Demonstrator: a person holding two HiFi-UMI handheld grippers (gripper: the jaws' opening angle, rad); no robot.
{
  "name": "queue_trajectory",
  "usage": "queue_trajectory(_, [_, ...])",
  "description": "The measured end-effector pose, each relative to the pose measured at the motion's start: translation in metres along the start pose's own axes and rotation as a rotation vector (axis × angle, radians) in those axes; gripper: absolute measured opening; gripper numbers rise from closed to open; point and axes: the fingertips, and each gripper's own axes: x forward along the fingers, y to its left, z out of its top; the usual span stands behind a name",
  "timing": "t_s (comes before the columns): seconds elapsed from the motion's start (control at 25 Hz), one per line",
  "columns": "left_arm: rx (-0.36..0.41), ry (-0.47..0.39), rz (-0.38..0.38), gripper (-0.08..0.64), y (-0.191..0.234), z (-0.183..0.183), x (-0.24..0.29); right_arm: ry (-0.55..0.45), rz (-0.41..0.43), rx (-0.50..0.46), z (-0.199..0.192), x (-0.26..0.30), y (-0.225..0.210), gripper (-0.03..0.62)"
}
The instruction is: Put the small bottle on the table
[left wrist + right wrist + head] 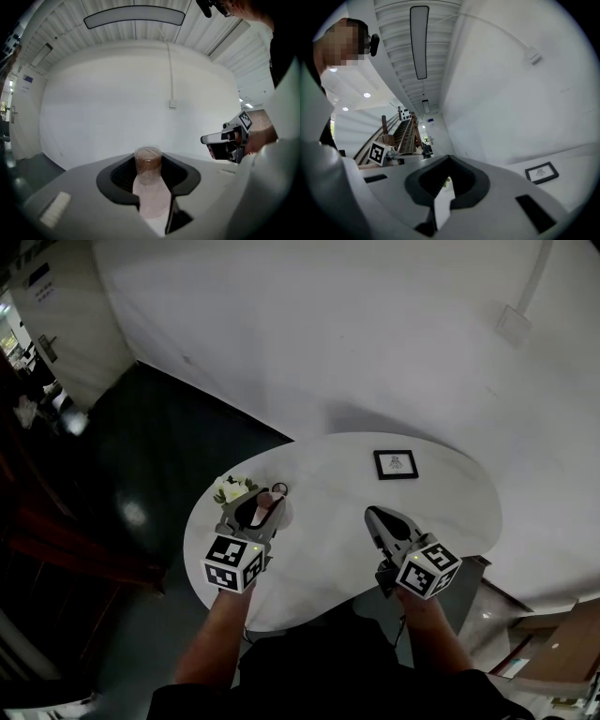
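Roughly level over table [328, 488] — left gripper [263, 510] jaws clamp small bottle [149, 183].

Three cameras: one overhead, one on each gripper.

The head view looks steeply down on the table [450, 502] from behind the left gripper [258, 507] and right gripper [373, 516]. The left gripper view sits close behind the bottle [149, 183] and faces the wall [108, 108], about level. Each gripper view catches the other gripper at its edge. The right gripper view and head view share the frame [541, 172].
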Motion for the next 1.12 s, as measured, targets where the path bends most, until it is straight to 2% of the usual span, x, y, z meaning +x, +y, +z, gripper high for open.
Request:
queue_trajectory(0.6, [0.002, 0.129, -0.055, 0.146, -0.012, -0.051, 0.109, 0.086, -0.022, 0.055, -0.021, 0.016, -0.088, 0.011])
queue_trajectory(1.12, [-0.003, 0.248, -0.099, 0.147, -0.04, -0.128, 0.165, 0.153, -0.039, 0.097, -0.062, 0.009, -0.116, 0.011])
